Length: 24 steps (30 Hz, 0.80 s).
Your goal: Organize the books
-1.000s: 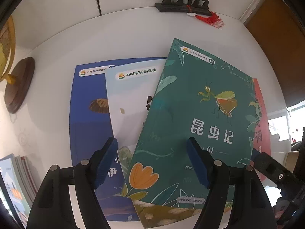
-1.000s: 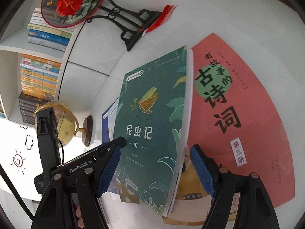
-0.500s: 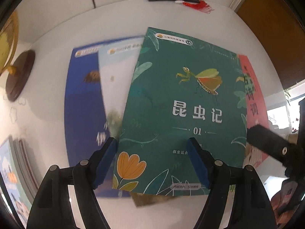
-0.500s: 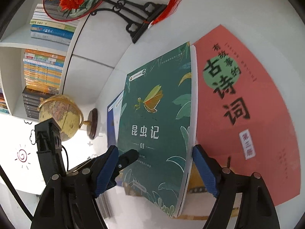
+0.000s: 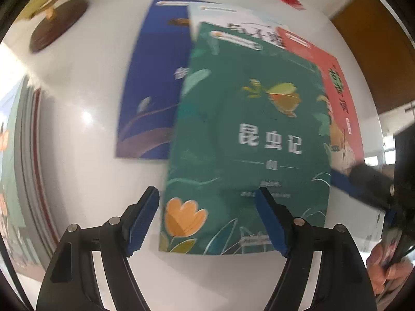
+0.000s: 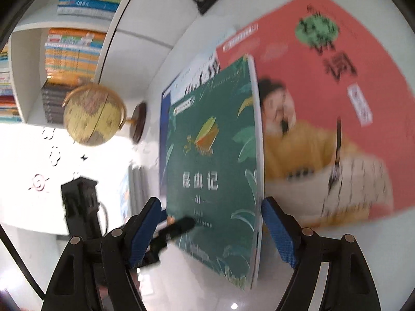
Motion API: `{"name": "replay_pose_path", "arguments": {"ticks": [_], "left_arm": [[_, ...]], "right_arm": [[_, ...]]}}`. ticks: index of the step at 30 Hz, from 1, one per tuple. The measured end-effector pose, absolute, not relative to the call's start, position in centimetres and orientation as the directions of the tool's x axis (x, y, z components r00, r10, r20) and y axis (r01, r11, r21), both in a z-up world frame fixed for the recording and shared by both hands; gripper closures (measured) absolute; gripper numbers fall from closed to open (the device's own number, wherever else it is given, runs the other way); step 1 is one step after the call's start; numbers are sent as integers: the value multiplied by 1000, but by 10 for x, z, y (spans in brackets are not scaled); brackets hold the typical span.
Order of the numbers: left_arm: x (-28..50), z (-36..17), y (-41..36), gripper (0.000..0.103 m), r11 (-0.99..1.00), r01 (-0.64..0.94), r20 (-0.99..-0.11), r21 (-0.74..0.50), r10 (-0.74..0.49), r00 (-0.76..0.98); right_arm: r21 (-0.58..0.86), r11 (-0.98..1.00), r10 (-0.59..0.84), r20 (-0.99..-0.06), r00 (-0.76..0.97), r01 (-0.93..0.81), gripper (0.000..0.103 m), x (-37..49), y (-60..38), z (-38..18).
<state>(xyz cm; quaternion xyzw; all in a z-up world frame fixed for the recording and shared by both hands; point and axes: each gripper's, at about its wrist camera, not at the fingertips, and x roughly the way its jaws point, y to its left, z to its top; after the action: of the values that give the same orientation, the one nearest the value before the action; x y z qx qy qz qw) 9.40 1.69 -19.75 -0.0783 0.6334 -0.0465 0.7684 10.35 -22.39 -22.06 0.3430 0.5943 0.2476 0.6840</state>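
Gleaming white table holds books, globe beside.

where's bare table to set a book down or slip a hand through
Bare white table lies left of the blue book, between it, the globe base and the stacked books at the left edge. The near strip below the green book is also bare. Centre and right are crowded: green, blue and red book overlap.
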Motion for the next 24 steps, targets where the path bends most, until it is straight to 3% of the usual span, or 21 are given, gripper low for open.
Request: {"name": "replay_pose_path", "arguments": {"ticks": [7, 12, 15, 17, 19, 21, 24], "left_arm": [[110, -201, 31, 10, 979, -48, -958, -200, -185, 218], [121, -208, 13, 10, 969, -7, -944, -247, -240, 227], [119, -210, -2, 12, 989, 16, -961, -147, -147, 235], [118, -210, 4, 11, 991, 17, -961, -131, -132, 244], [117, -208, 10, 14, 982, 0, -953, -186, -181, 245], [114, -207, 10, 19, 988, 0, -959, -151, -147, 241], [109, -204, 20, 25, 986, -32, -961, -165, -153, 233]], "right_arm": [[799, 595, 780, -600, 176, 90, 26, 89, -234, -230], [830, 555, 807, -551, 214, 47, 26, 88, -231, -233], [848, 525, 820, -525, 229, 66, 27, 86, -233, -235], [862, 500, 839, -506, 201, 84, 43, 85, -236, -235], [908, 419, 893, -415, 176, 16, 64, 80, -238, -224], [906, 423, 896, -416, 154, -18, 64, 78, -236, -217], [851, 526, 844, -522, 126, 2, 64, 81, -228, -230]]}}
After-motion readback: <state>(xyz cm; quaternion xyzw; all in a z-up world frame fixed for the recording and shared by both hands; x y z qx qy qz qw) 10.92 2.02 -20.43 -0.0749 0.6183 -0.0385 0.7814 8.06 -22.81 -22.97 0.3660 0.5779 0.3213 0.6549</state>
